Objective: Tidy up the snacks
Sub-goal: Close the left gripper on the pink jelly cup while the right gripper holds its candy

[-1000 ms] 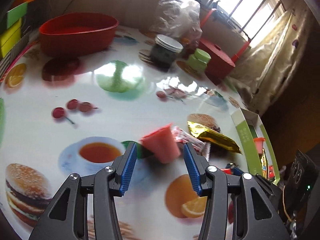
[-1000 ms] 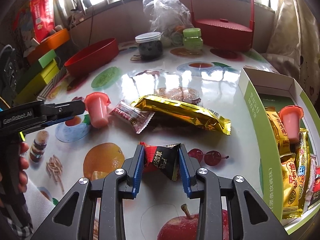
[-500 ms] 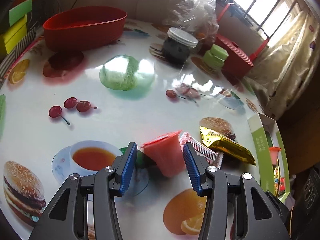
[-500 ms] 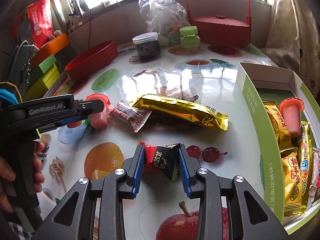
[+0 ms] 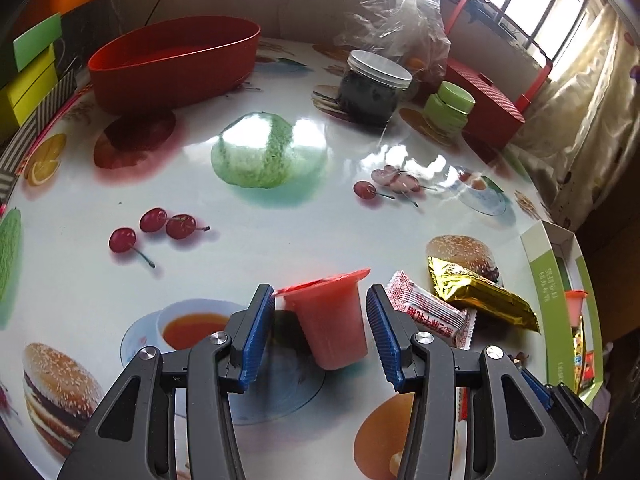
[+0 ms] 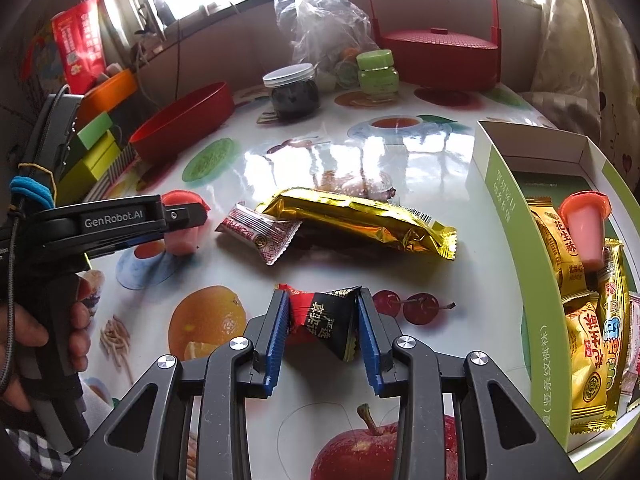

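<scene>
A pink jelly cup (image 5: 334, 322) stands on the fruit-print table between the open fingers of my left gripper (image 5: 320, 328), with gaps on both sides. It also shows in the right wrist view (image 6: 182, 228), partly behind the left gripper (image 6: 184, 216). My right gripper (image 6: 323, 328) is shut on a red-and-black snack packet (image 6: 324, 322), just above the table. A red-and-white candy packet (image 6: 260, 232) and a gold bar wrapper (image 6: 360, 220) lie in the middle. The green-and-white snack box (image 6: 516, 248) at the right holds several yellow packets and another jelly cup (image 6: 584, 232).
At the back stand a red oval bowl (image 5: 172, 60), a dark jar with a white lid (image 5: 372, 88), a small green jar (image 5: 448, 108), a clear plastic bag (image 5: 392, 12) and a red basket (image 6: 436, 52). Coloured boxes (image 5: 28, 76) line the left edge.
My left gripper has moved forward, so the pink jelly cup now sits deeper between its open fingers. My right gripper stays shut on its packet and has barely moved.
</scene>
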Demonstrator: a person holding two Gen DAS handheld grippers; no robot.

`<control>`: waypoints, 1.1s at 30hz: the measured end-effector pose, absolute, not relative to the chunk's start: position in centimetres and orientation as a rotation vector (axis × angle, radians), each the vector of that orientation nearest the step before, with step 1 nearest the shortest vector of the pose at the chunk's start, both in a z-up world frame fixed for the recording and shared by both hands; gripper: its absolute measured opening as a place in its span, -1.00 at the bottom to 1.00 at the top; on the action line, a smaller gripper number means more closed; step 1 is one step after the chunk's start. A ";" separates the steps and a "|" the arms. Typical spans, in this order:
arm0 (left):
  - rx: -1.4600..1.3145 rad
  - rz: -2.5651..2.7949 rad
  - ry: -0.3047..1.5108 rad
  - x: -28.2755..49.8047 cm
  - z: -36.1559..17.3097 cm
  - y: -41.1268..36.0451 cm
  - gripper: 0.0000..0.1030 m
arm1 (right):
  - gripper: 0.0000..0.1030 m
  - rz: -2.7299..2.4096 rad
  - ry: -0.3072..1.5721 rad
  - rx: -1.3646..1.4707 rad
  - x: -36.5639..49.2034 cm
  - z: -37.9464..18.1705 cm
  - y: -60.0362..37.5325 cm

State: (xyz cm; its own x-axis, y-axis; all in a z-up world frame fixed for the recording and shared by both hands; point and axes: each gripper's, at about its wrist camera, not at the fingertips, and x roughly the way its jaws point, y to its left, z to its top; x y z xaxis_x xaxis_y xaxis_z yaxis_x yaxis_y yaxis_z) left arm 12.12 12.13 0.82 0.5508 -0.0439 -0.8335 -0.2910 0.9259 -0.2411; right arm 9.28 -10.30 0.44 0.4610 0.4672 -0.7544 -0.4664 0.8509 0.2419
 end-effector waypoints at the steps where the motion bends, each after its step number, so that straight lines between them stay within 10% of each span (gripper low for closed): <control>1: -0.372 0.149 0.981 12.2 0.8 12.1 -0.05 | -0.37 0.574 0.928 0.002 9.3 0.4 -10.3; 33: -0.350 0.068 0.936 10.6 1.6 10.8 -0.17 | -0.42 0.548 0.910 0.008 8.7 0.9 -11.0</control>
